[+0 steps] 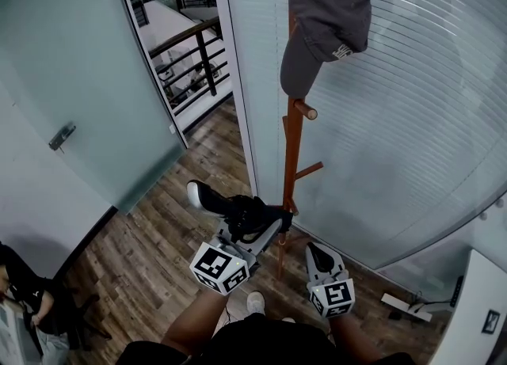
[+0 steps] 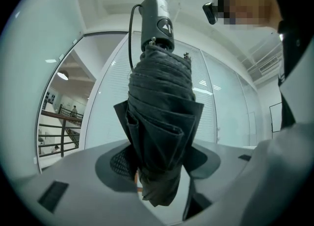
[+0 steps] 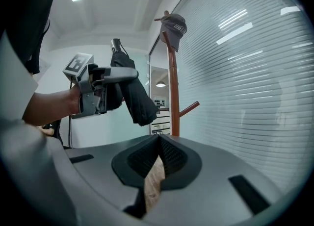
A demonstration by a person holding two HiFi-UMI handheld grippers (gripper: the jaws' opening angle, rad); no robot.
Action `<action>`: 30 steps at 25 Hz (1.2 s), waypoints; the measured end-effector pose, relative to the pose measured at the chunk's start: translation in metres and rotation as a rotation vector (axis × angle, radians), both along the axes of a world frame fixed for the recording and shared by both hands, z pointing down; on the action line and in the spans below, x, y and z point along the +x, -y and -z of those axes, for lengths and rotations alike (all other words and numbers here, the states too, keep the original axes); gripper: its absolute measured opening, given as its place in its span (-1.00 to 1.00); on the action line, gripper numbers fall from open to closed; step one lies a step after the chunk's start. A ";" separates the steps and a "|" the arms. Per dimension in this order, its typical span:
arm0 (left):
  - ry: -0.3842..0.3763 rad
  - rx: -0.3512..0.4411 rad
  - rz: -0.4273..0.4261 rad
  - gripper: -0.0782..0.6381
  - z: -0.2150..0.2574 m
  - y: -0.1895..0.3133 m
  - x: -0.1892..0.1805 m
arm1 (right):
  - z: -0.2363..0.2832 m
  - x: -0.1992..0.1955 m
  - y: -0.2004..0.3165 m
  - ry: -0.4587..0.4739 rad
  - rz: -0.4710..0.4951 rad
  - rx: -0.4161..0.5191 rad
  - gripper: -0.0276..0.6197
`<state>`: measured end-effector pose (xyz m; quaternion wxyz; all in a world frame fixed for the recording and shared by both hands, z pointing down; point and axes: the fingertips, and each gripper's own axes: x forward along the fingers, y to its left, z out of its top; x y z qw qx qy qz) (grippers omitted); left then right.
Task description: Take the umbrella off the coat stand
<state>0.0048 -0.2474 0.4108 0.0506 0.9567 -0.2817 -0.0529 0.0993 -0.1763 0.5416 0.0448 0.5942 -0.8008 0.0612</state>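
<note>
Black folded umbrella [image 2: 159, 102] is clamped in the left gripper [image 2: 157, 171], jaws pressed on the bunched fabric near its lower end. From that gripper's own view the umbrella stands up tall, with the grey handle [image 2: 157, 16] at the top and a thin cord looping off it. In the head view it's lying roughly level across the left gripper [image 1: 269, 222], pale handle end [image 1: 198, 193] pointing left and the other end just beside the pole of the coat stand [image 1: 293, 157].

The right gripper view settles it better: the umbrella [image 3: 132, 92] sits in the left gripper [image 3: 105, 80] off to the left of the coat stand [image 3: 172, 87], with a gap between them, so it's hanging on no peg.

The right gripper [image 3: 159, 154] has its jaws together at the tips with nothing in them, just a sliver of wooden floor [image 1: 158, 252] showing through. It sits low and to the right of the pole in the head view [image 1: 318, 254].

There's a grey cap [image 1: 325, 15] sitting on top of the reddish-brown stand, and a frosted glass wall [image 1: 412, 118] right behind it
</note>
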 end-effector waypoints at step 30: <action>0.343 -0.201 -0.014 -0.04 -0.158 -0.046 -0.021 | 0.021 -0.009 0.003 -0.042 -0.061 0.120 -0.91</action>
